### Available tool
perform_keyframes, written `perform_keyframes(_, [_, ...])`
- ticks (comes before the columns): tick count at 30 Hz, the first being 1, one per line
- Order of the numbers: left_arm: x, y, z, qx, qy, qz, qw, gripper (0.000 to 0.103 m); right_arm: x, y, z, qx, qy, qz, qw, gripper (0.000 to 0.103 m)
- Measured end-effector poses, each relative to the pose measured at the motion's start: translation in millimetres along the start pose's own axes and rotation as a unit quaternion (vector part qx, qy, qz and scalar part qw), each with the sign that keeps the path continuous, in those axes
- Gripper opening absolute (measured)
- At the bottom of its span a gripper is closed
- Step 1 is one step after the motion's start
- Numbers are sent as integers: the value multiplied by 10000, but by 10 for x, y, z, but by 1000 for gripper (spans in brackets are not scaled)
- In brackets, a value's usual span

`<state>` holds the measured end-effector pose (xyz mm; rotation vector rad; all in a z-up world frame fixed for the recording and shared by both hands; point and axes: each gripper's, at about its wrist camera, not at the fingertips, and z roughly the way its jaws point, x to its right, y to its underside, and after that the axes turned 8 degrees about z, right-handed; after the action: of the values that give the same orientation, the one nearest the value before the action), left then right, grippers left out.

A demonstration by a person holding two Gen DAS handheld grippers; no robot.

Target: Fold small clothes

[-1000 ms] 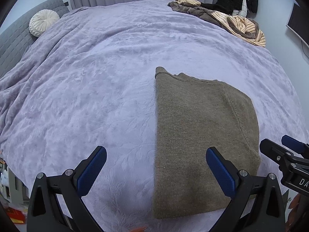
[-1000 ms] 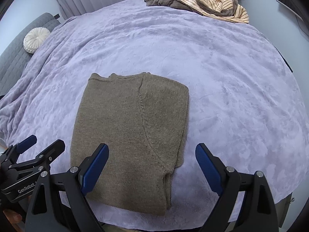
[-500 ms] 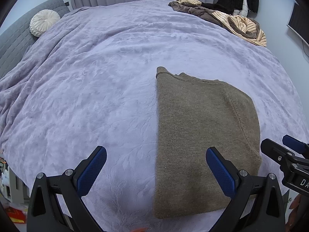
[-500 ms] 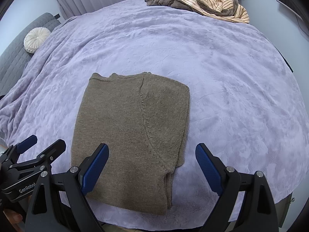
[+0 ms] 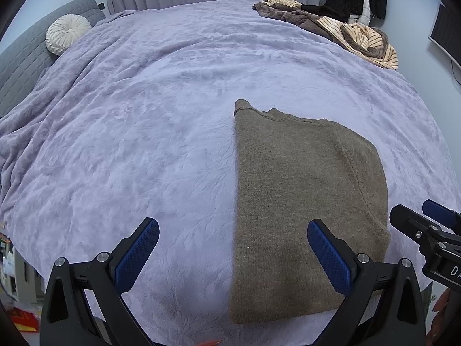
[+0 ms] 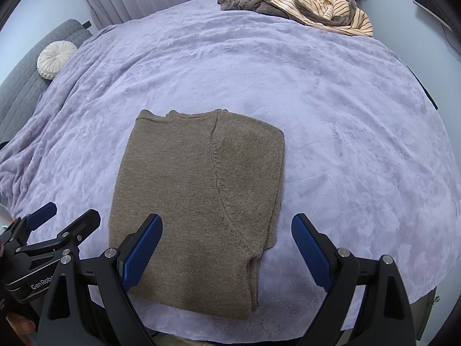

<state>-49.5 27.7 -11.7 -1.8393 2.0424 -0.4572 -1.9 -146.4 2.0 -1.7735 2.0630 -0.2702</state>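
Observation:
A brown knit sweater lies flat on the lilac bedspread, folded lengthwise into a long rectangle with its neck end far from me. It also shows in the right wrist view. My left gripper is open and empty, held above the sweater's near left edge. My right gripper is open and empty, above the sweater's near right corner. Each gripper shows at the edge of the other's view, the right gripper and the left gripper.
A heap of striped and dark clothes lies at the bed's far right corner, also seen in the right wrist view. A round white cushion rests on a grey sofa at far left. The bed's near edge runs just below the grippers.
Both grippers have drifted very slightly; the sweater sits a touch lower in the views. Nothing was grasped or released.

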Motion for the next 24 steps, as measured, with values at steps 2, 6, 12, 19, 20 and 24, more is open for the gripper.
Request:
perform_keyframes(2, [-3,4,-6,0,-7,-6,10000,103,1,0,1,2,1,0,10000,93])
perform_keyframes(6, [-5,1,-5,-1,-13,4,10000,103,2,1,3,1,5,-2,10000,93])
perform_keyframes(12, [-9,22,-19,-22,-72,-1,10000,103,-11,4,-7,3,6,-1,10000,93])
perform_keyframes(19, [-18,24,-27,9,-81,-14,10000,103,-11,8,-4,3,9,-5,10000,93])
perform_keyframes(20, [-4,25,-25,13,-66,-4,10000,103,-10,11,-4,2,9,-1,10000,93])
perform_keyframes(24, [2,23,-27,14,-61,0,10000,103,-25,9,-13,-1,11,-20,10000,93])
